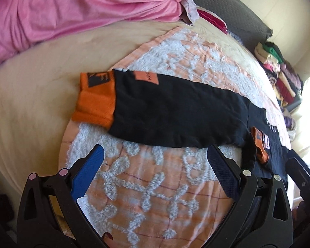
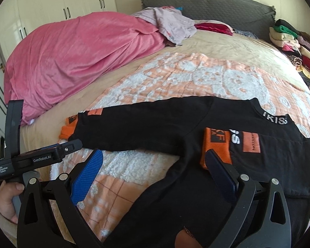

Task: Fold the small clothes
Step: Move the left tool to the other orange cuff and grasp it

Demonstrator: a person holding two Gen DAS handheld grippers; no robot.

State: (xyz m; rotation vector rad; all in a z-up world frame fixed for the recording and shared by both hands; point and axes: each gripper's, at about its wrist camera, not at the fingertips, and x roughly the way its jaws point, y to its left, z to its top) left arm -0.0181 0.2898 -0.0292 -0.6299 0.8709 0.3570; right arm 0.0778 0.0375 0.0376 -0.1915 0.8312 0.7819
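A small black long-sleeved top point(image 2: 196, 186) with orange cuffs lies flat on an orange-and-white tufted blanket point(image 2: 175, 78). One sleeve point(image 1: 175, 111) stretches out to the left, ending in an orange cuff point(image 1: 95, 101). The other sleeve is folded across the chest, its orange cuff point(image 2: 216, 146) near the collar. My left gripper point(image 1: 155, 165) is open and empty, just in front of the outstretched sleeve. My right gripper point(image 2: 155, 167) is open and empty, over the body of the top near the folded cuff. The left gripper's body point(image 2: 37, 157) shows at the left of the right wrist view.
A pink duvet point(image 2: 72, 62) is heaped on the far left of the bed. A stack of folded clothes point(image 2: 295, 47) sits at the far right by the grey headboard point(image 2: 217, 4). A lilac garment point(image 2: 171, 22) lies on the duvet. White wardrobes point(image 2: 62, 2) stand behind.
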